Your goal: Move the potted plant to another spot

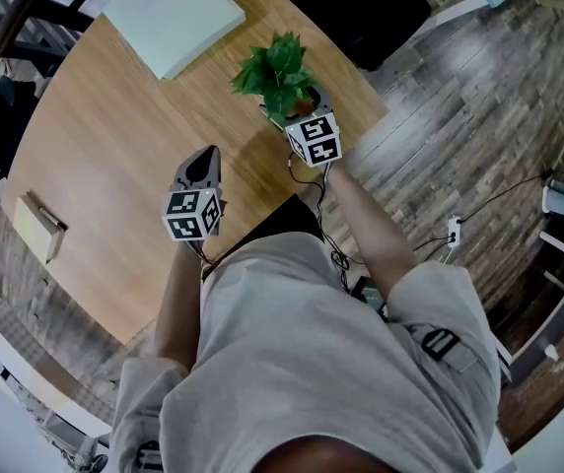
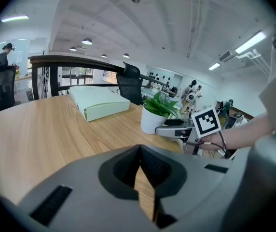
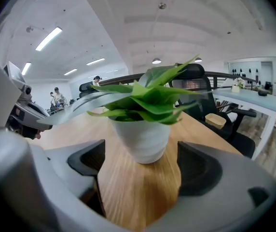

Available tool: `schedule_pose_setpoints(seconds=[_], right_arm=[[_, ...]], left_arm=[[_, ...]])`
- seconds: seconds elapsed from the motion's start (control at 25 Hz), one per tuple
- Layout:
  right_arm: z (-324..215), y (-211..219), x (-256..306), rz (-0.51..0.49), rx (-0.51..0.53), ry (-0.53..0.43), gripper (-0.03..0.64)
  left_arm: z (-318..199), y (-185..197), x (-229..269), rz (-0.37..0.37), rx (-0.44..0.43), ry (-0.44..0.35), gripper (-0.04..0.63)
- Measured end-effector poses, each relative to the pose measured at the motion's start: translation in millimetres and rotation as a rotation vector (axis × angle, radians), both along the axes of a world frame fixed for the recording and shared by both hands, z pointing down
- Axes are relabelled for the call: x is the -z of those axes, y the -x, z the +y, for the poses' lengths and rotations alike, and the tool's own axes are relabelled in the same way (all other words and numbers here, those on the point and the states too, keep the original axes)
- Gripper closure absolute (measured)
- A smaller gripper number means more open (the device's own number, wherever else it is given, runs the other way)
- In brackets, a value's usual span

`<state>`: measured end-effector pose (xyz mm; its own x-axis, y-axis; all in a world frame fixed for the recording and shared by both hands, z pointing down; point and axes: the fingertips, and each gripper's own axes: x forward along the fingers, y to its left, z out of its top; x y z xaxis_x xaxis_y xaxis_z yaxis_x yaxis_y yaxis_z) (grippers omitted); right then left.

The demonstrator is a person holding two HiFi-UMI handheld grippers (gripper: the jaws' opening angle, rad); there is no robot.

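Note:
The potted plant (image 1: 278, 72), green leaves in a white pot, stands on the round wooden table (image 1: 114, 166) near its right edge. My right gripper (image 1: 308, 116) is right behind it. In the right gripper view the pot (image 3: 143, 138) stands on the wood just ahead of the open right gripper (image 3: 140, 172), its base level with the jaw tips and touching neither. My left gripper (image 1: 201, 164) hovers over the table to the plant's left, shut with nothing held (image 2: 140, 172). The left gripper view shows the plant (image 2: 156, 114) with the right gripper (image 2: 176, 129) beside it.
A pale green flat box (image 1: 174, 13) lies at the table's far side. A small wooden box (image 1: 40, 227) sits near the left edge. A black office chair (image 2: 131, 80) and a dark railing (image 2: 65, 59) stand beyond the table. The table edge drops off close by, right of the pot.

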<state>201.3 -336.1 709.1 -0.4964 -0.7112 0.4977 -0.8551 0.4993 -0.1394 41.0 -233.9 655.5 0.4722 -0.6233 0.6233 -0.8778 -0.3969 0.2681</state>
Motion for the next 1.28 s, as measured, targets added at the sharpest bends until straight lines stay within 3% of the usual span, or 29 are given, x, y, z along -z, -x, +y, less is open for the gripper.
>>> schedule_pose_setpoints(seconds=[0.48,1.0,1.28], right_arm=[[49,6,6,-0.020,-0.084,0.108,0.171],[99,47,12,0.029,-0.050,0.174,0.335],[102,77,33,0.067,-0.028,0.111,0.467]], left_arm=[[29,21,1,0.049,0.026,0.004,0.583],[37,53,11,0.107,0.068,-0.022,0.583],[43,69,22,0.140,0.077,-0.048,0.583]])
